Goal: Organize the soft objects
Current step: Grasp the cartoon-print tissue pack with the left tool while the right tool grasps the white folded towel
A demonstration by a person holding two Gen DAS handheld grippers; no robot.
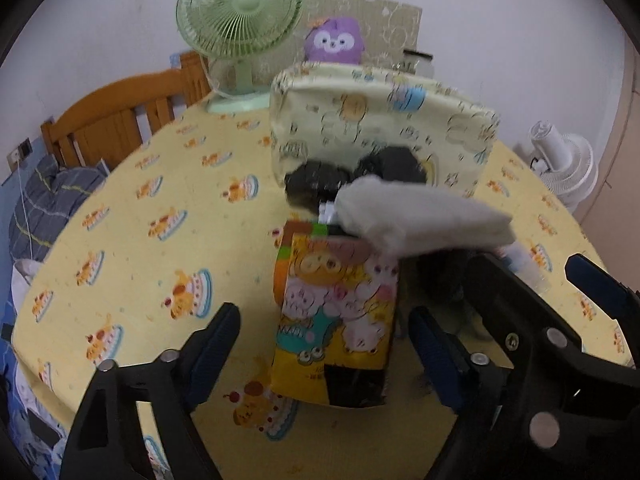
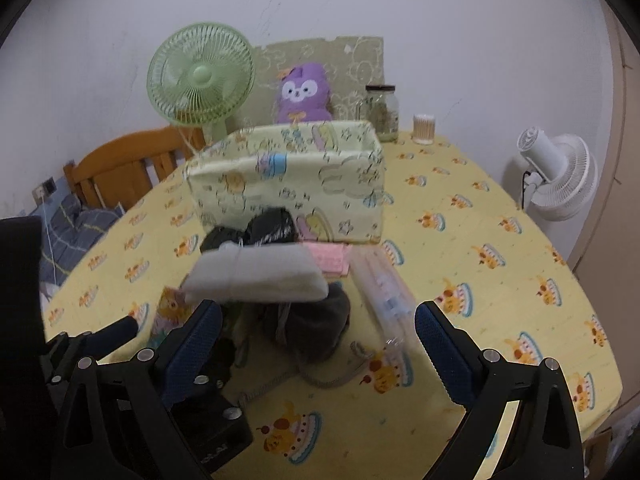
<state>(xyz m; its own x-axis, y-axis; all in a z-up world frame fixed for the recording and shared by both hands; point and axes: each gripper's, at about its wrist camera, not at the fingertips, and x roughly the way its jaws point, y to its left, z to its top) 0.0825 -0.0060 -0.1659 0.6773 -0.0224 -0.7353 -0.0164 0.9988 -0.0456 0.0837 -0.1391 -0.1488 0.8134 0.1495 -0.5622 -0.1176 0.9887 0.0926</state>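
A pale yellow-green fabric storage box (image 1: 380, 120) (image 2: 288, 176) stands on the table beyond the pile. In front of it lie black rolled soft items (image 1: 352, 176) (image 2: 268, 224), a white folded cloth (image 1: 420, 216) (image 2: 256, 276), a colourful cartoon-print pack (image 1: 336, 320), a dark grey garment (image 2: 312, 320), a pink item (image 2: 328, 256) and a clear plastic pack (image 2: 384, 292). My left gripper (image 1: 324, 344) is open around the cartoon pack, not closed on it. My right gripper (image 2: 318, 340) is open above the grey garment; the white cloth appears blurred just beyond its fingers.
A green desk fan (image 1: 240, 12) (image 2: 200, 76), a purple plush (image 1: 334, 40) (image 2: 304, 92), a glass jar (image 2: 382, 112) and a small cup (image 2: 424, 128) stand at the table's back. A white fan (image 2: 556, 176) stands right, a wooden chair (image 1: 120, 112) left.
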